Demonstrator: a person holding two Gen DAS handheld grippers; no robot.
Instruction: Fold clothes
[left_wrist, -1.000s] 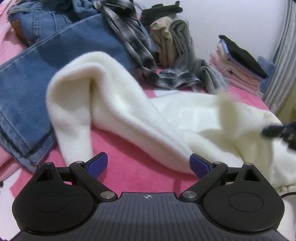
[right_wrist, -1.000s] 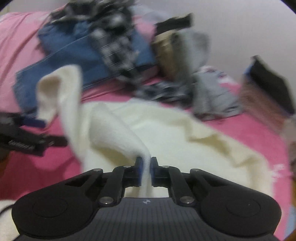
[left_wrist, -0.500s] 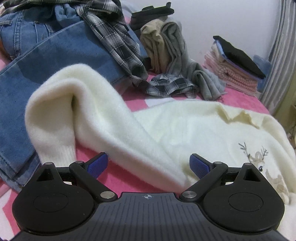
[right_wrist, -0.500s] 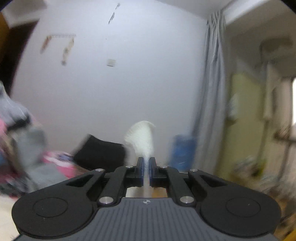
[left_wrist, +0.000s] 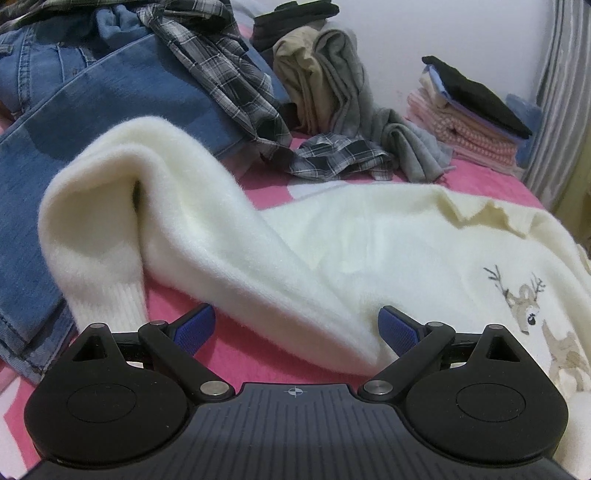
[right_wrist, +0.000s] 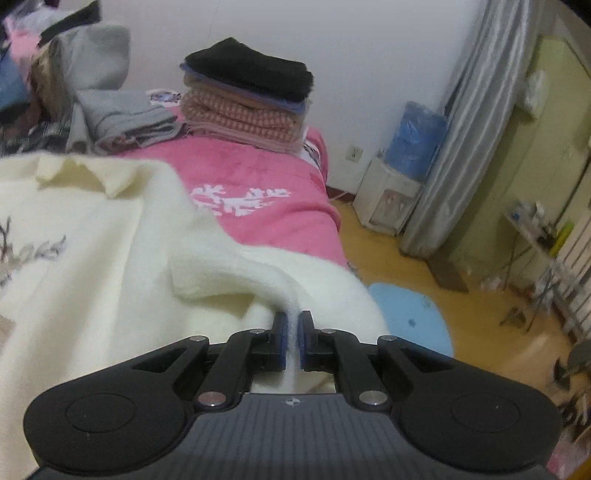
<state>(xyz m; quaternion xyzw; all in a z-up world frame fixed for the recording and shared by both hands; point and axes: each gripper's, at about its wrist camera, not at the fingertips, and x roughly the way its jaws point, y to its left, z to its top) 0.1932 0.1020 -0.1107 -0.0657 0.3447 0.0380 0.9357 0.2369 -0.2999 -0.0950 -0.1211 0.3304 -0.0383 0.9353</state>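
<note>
Left fingers (left_wrist: 295, 328) stand wide apart, low over the bed (left_wrist: 258, 184), gripping nothing; a fold of the sweater (left_wrist: 369, 240) lies between the blue pads (left_wrist: 195, 326) without touching them. Right fingers (right_wrist: 293, 341) stand narrow, with a thin ridge of the same sweater (right_wrist: 92, 240) pinched between the pads (right_wrist: 282, 341); the jaws are easing open, the cloth between them.

Left-wrist view, left to right: jeans (left_wrist: 92, 122) spread at the bed's left side; a plaid shirt (left_wrist: 229, 77) draped over them and trailing onto the pink cover; the cream sweater's sleeve arched up in front of the jeans, its ribbed cuff (left_wrist: 107, 306) pointing down just beside the left pad; the sweater's body spread flat across the middle, with a deer motif (left_wrist: 524, 302) near the right edge; tan and grey garments (left_wrist: 332, 85) heaped behind; a folded stack (left_wrist: 472, 125) topped by a black piece at the far right corner, beside a curtain (left_wrist: 561, 92).

Right-wrist view, left to right: the sweater covers the near left of the bed and reaches its right edge; grey garments (right_wrist: 110, 110) and the folded stack (right_wrist: 247, 99) sit behind; a wooden floor (right_wrist: 461, 314) with a blue mat (right_wrist: 410, 314) and a water dispenser (right_wrist: 399, 184) lies to the right.
</note>
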